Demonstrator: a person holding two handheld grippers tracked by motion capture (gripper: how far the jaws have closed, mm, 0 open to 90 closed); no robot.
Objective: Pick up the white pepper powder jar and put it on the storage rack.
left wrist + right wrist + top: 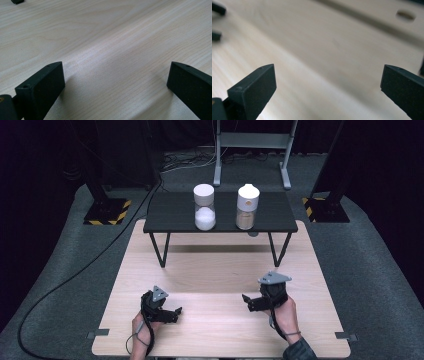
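Pale wooden table (220, 275) carries both grippers, left (176, 311) and right (245, 300), jaws wide apart and empty; two jars (204, 206) stand at twelve o'clock, well apart from them.

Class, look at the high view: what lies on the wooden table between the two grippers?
Nothing: between the left gripper and right gripper the high view shows only bare wooden table.

A pale wooden surface (215, 270) is set on grey carpet (360, 260). Behind the surface, two black posts on hazard-striped bases (106, 211) and a grey metal stand (252, 142) are seen against darkness. A black cable (75, 275) is trailed across the carpet left of the surface.
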